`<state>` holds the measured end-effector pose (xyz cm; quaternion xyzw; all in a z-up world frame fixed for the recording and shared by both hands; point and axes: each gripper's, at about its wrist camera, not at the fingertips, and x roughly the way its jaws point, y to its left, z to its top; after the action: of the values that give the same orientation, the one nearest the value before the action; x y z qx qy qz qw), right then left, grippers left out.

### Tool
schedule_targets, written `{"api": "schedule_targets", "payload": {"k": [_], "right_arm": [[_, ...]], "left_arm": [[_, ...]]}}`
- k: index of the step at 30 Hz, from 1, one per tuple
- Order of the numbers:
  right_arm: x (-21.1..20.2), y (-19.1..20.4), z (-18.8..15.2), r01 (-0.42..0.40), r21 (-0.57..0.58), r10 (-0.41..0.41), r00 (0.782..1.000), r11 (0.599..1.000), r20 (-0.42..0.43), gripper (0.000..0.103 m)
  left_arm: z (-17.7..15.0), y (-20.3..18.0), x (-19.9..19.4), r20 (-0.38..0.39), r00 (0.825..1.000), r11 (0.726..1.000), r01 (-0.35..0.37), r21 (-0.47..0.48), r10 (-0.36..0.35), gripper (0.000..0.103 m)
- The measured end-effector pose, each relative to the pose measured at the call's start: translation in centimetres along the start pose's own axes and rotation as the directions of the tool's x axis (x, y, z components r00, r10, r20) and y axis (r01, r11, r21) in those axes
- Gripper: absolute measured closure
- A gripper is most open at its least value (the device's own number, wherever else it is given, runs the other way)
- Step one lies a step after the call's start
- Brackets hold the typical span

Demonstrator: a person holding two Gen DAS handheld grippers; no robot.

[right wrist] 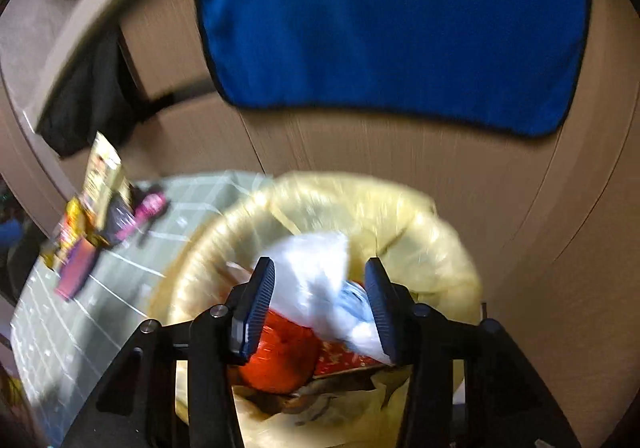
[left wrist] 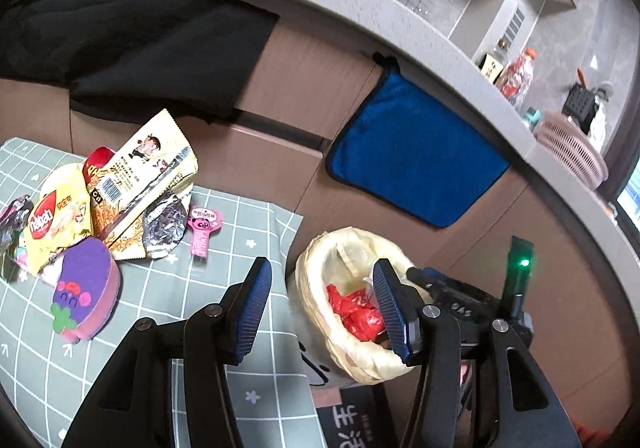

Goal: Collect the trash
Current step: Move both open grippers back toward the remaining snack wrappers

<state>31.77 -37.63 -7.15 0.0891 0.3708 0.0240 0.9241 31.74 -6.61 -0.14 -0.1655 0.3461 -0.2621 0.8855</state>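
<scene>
Trash wrappers (left wrist: 120, 188) lie heaped on the green checked tablecloth (left wrist: 224, 232), ahead and to the left of the left gripper (left wrist: 320, 308). Pile contents: a yellow snack bag (left wrist: 60, 216), a tall cream packet with a barcode (left wrist: 148, 164), crumpled foil (left wrist: 164, 224), a pink panda tag (left wrist: 204, 226) at the heap's near right edge, and a purple foam piece (left wrist: 86, 288) closest to the left finger. Left gripper: jaws stand wide, nothing between the pads; it hangs over the table edge with its right finger in front of the bin.

Bin (left wrist: 360, 328), lined with a pale yellow bag, stands off the table edge, directly beyond the left gripper's right finger. A red plastic wad (left wrist: 356, 312) lies inside.

Right gripper (right wrist: 320, 304): positioned above the bin mouth (right wrist: 420, 224), jaws wide apart. A white plastic wrapper (right wrist: 320, 288) sits between the fingers; the view is blurred, but the pads appear clear of it, so it seems released. Red trash (right wrist: 280, 356) lies beneath it in the liner.

Background: a blue cloth (left wrist: 408, 160) hangs on the brown cabinet front beyond both grippers; a dark garment (left wrist: 132, 48) hangs to the far left.
</scene>
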Motion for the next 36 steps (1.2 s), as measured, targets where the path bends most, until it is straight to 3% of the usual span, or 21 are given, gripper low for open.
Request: {"api": "schedule_targets", "payload": {"k": [5, 11, 17, 22, 25, 29, 34, 36], "right_arm": [[-3.4, 2.4, 1.2, -0.006, -0.041, 0.008, 0.999, 0.999, 0.048, 0.057], [-8.4, 7.0, 2.5, 0.036, -0.127, -0.014, 0.986, 0.991, 0.168, 0.059], [-11.4, 11.6, 4.3, -0.018, -0.180, 0.057, 0.975, 0.983, 0.214, 0.062], [-12.3, 16.3, 5.1, -0.024, -0.224, 0.084, 0.962, 0.974, 0.262, 0.061], [-12.3, 18.6, 5.7, -0.056, -0.246, 0.123, 0.956, 0.968, 0.265, 0.061], [-11.6, 21.3, 6.3, -0.089, -0.277, 0.164, 0.951, 0.957, 0.262, 0.061], [-9.5, 23.3, 6.5, -0.122, -0.308, 0.195, 0.956, 0.944, 0.220, 0.061], [-8.2, 23.8, 6.2, -0.115, -0.321, 0.187, 0.962, 0.940, 0.202, 0.061]], "left_arm": [[0.0, -0.1, -2.6, 0.046, 0.999, 0.999, 0.029, -0.015, -0.028, 0.049], [0.9, 0.3, -7.2, 0.142, 0.990, 1.000, 0.023, -0.010, -0.021, 0.049], [2.2, 1.6, -13.4, 0.283, 0.959, 1.000, -0.006, -0.011, 0.009, 0.049], [2.6, 4.7, -17.6, 0.357, 0.929, 0.995, -0.080, -0.061, 0.097, 0.049], [2.4, 6.9, -18.9, 0.375, 0.912, 0.985, -0.137, -0.101, 0.166, 0.049], [2.0, 10.1, -19.8, 0.368, 0.902, 0.971, -0.176, -0.161, 0.224, 0.049], [1.4, 13.7, -18.7, 0.344, 0.889, 0.947, -0.239, -0.216, 0.302, 0.049], [1.2, 15.0, -17.9, 0.325, 0.891, 0.941, -0.250, -0.228, 0.316, 0.049]]}}
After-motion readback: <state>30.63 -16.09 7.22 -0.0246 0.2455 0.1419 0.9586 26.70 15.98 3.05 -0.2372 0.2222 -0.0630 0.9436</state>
